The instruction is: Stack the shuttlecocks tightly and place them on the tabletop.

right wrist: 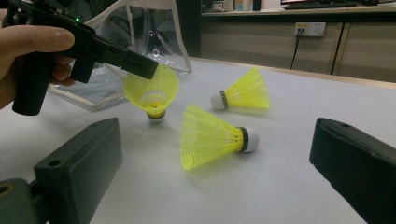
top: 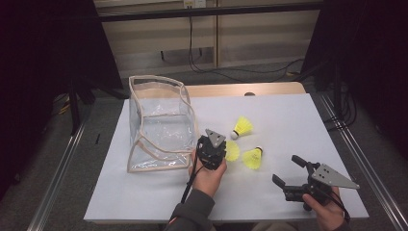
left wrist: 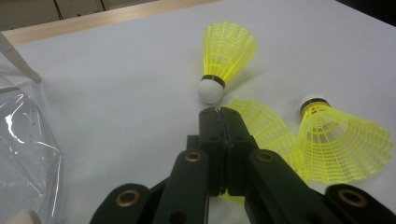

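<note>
The shuttlecocks are made of yellow plastic mesh with smooth white caps. The bag is formed of glossy clear plastic, edged in beige cloth tape. The table is covered by a matt white sheet.

Three shuttlecocks, one held, one near, one far, have bright yellow mesh skirts, white corks and a thin black band between. The bag is clear plastic with beige trim. Both claws, left and right, are black, each with a grey plate on top. The table is white with a pale wood edge.
</note>
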Motion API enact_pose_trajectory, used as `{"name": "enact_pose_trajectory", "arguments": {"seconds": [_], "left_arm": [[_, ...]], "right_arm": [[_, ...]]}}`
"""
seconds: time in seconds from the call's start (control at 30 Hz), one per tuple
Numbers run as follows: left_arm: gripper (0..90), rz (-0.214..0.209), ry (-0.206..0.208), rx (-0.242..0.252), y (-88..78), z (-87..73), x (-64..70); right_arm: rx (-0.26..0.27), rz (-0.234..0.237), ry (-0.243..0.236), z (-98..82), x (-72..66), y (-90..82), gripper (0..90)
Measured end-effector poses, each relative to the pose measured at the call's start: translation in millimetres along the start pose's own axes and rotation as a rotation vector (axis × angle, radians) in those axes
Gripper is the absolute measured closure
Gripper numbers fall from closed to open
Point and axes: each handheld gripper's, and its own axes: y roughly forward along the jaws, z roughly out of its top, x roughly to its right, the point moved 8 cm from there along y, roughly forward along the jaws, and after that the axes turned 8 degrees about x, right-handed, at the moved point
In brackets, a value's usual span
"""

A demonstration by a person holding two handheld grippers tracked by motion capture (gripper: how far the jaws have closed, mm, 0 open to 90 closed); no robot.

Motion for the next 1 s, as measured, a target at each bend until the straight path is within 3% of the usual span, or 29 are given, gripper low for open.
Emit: {"name": "enact_pose_trajectory", "arguments": {"seconds": [0.5,0.7,1.0], "left_arm": [[89.7,0.019,-0.029,-0.005,3.7,15.4,-5.9],[89.6,0.012,-0.050,0.009,8.1,30.7,-2.2],[89.5,0.010,-0.092,0.005,26.5,42.4,2.9]], "right_arm": [[-0.001,0.001,-0.004,0.4,0.2,-0.5,1.9],[0.000,0.001,-0.004,0.5,0.0,-0.6,1.9],[0.002,-0.002,-0.005,0.9,0.3,-0.8,1.9]]}}
